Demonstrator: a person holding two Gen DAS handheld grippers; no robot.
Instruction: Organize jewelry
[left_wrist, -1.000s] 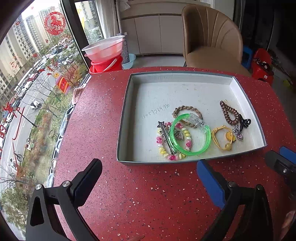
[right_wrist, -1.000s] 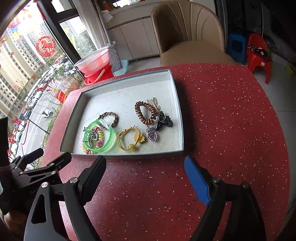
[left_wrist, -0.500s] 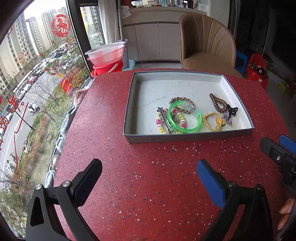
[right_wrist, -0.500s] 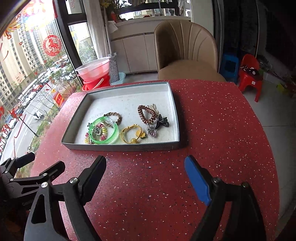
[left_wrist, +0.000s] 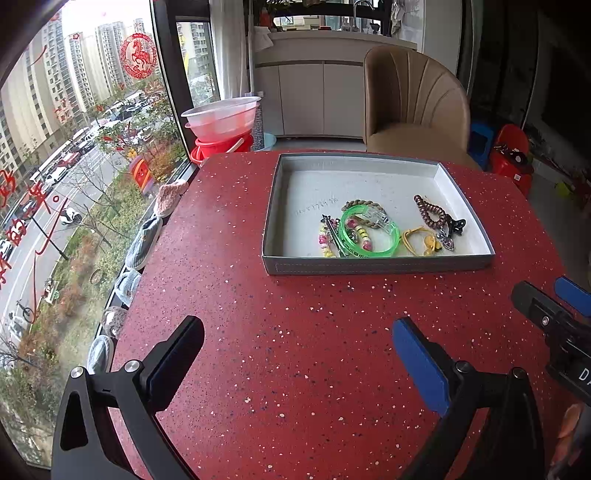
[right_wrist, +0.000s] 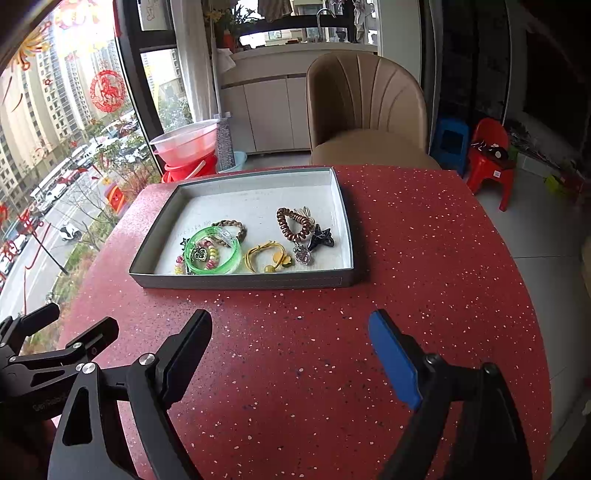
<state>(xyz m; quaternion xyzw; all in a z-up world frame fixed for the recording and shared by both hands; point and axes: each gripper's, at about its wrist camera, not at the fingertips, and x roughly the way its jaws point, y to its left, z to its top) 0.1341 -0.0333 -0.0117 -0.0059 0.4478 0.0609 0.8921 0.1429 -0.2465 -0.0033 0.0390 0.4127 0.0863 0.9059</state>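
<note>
A grey shallow tray (left_wrist: 376, 264) (right_wrist: 243, 281) stands on the red speckled table. In it lie a green bangle (left_wrist: 369, 236) (right_wrist: 212, 250), a beaded bracelet (left_wrist: 325, 243), a braided brown bracelet (left_wrist: 360, 204) (right_wrist: 231, 225), a yellow hair tie (left_wrist: 421, 240) (right_wrist: 266, 256), a brown spiral hair tie (left_wrist: 430, 216) (right_wrist: 293, 223) and a black clip with a heart charm (left_wrist: 450, 230) (right_wrist: 314, 243). My left gripper (left_wrist: 297, 354) is open and empty, above the table short of the tray. My right gripper (right_wrist: 290, 349) is open and empty, also short of the tray.
The red table (left_wrist: 295, 332) ends at a window on the left. A tan chair (left_wrist: 413, 110) (right_wrist: 369, 118) stands behind the table. Stacked red and clear basins (left_wrist: 221, 129) sit on the floor by the window. Red and blue stools (right_wrist: 487, 155) stand at the right.
Both grippers have drawn back and up from the tray, so it looks smaller and farther. Both stay open and empty. The jewelry in the tray has not moved.
</note>
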